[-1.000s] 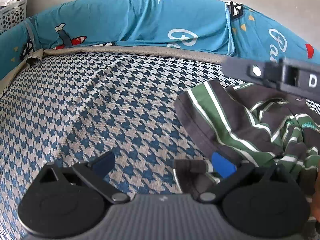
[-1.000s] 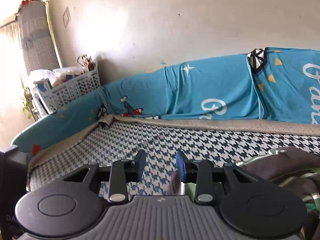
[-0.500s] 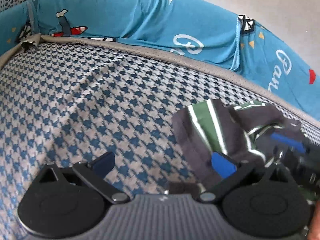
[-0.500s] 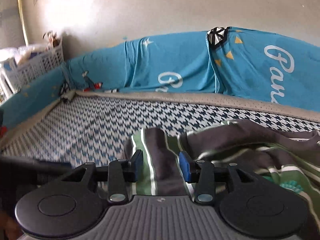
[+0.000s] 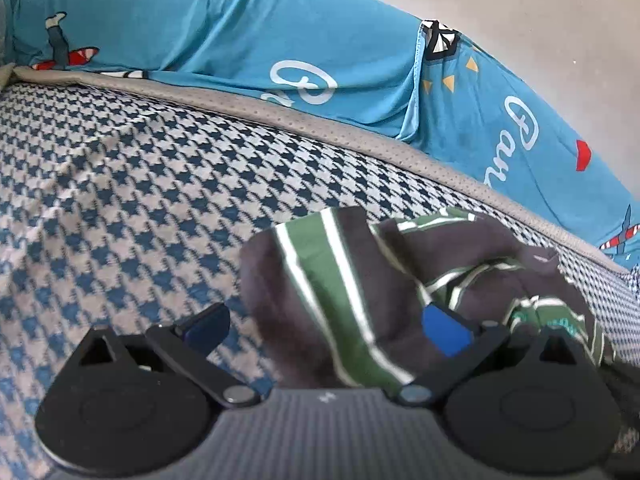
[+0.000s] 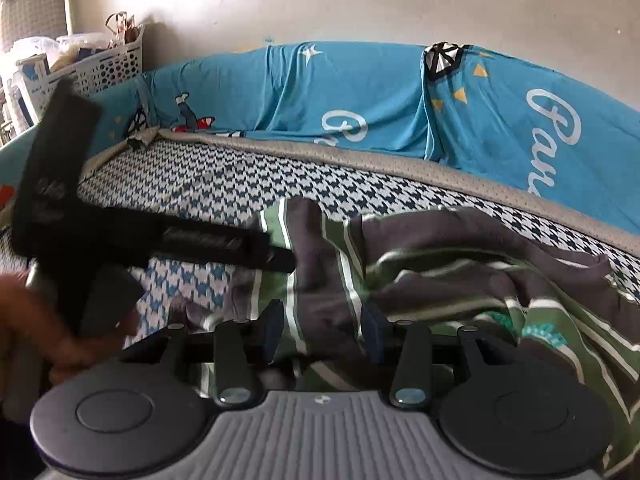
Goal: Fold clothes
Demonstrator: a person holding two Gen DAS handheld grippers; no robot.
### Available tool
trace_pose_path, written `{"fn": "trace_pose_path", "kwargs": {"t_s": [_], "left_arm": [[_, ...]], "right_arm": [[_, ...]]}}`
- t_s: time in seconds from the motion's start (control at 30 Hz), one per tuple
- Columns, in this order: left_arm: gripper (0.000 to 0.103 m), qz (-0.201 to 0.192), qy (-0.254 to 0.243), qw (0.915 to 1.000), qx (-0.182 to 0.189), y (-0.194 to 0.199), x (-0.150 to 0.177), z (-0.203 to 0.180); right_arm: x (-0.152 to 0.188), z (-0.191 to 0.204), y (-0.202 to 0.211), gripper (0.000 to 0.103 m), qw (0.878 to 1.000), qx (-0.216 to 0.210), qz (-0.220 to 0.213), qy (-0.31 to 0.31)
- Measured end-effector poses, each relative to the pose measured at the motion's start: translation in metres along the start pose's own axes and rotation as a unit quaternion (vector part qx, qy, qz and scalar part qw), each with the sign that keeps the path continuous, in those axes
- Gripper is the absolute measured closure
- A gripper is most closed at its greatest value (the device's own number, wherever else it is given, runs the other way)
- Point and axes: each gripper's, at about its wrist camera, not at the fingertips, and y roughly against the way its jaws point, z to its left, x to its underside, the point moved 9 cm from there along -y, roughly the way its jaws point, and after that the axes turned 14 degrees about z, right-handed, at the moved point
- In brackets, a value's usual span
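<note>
A crumpled dark grey shirt [image 5: 320, 272] with green and white stripes lies on the houndstooth bed cover [image 5: 140, 200]. My left gripper [image 5: 326, 328] hangs wide open over the shirt's left edge; that edge lies between its blue pads, which do not touch it. In the right wrist view the shirt [image 6: 460, 248] fills the lower right. My right gripper [image 6: 323, 330] stands partly open just above it, a striped fold showing between its fingers, not pinched. The left gripper [image 6: 280, 258] reaches in from the left in that view, held by a hand [image 6: 40, 332].
A blue printed sheet [image 5: 240, 40] drapes a raised bolster along the bed's far edge, against the wall. A white lattice basket [image 6: 108, 64] with clutter stands beyond the bed's far left corner. Bare houndstooth cover [image 6: 208, 184] stretches left of the shirt.
Both grippers have come down and in over the shirt, which now sits larger between their jaws. The right jaws have widened a little. The right gripper has left the left wrist view.
</note>
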Motion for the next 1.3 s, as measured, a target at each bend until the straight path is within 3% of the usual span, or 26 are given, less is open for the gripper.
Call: {"fn": "trace_pose_path", "kwargs": {"t_s": [0.27, 0.43, 0.57, 0.63, 0.7, 0.83, 0.9, 0.97, 1.17, 1.3], "left_arm": [[0.000, -0.007, 0.028, 0.9996, -0.007, -0.017, -0.023, 0.000], [0.000, -0.016, 0.008, 0.9991, -0.038, -0.027, -0.027, -0.009], [0.003, -0.027, -0.004, 0.9987, -0.042, -0.031, -0.026, -0.016], [0.014, -0.031, -0.012, 0.9987, -0.039, -0.032, -0.026, -0.021], [0.041, -0.034, -0.023, 0.9984, -0.038, -0.031, -0.025, -0.026], [0.064, -0.037, -0.023, 0.9988, -0.023, -0.031, -0.025, -0.029], [0.082, -0.035, -0.026, 0.9990, -0.011, -0.032, -0.024, -0.033], [0.091, -0.034, -0.036, 0.9988, -0.007, -0.034, -0.021, -0.038], [0.095, -0.055, -0.051, 0.9971, -0.015, -0.030, -0.019, -0.045], [0.096, -0.103, -0.074, 0.9904, -0.054, -0.009, -0.032, -0.044]], "right_arm": [[0.009, -0.002, 0.006, 0.061, 1.000, 0.001, 0.002, 0.013], [0.012, -0.003, 0.006, 0.061, 1.000, 0.000, 0.003, 0.015], [0.013, -0.004, 0.006, 0.061, 1.000, -0.001, 0.004, 0.017], [0.014, -0.004, 0.006, 0.061, 1.000, -0.001, 0.005, 0.018], [0.015, -0.005, 0.006, 0.061, 1.000, -0.001, 0.005, 0.019], [0.015, -0.008, 0.006, 0.061, 1.000, 0.001, 0.006, 0.016], [0.014, -0.009, 0.006, 0.061, 1.000, 0.001, 0.005, 0.014], [0.014, -0.009, 0.007, 0.061, 1.000, 0.001, 0.004, 0.013], [0.012, -0.009, 0.007, 0.061, 1.000, 0.000, 0.005, 0.010], [0.011, -0.010, 0.007, 0.061, 1.000, -0.001, 0.005, 0.006]]}}
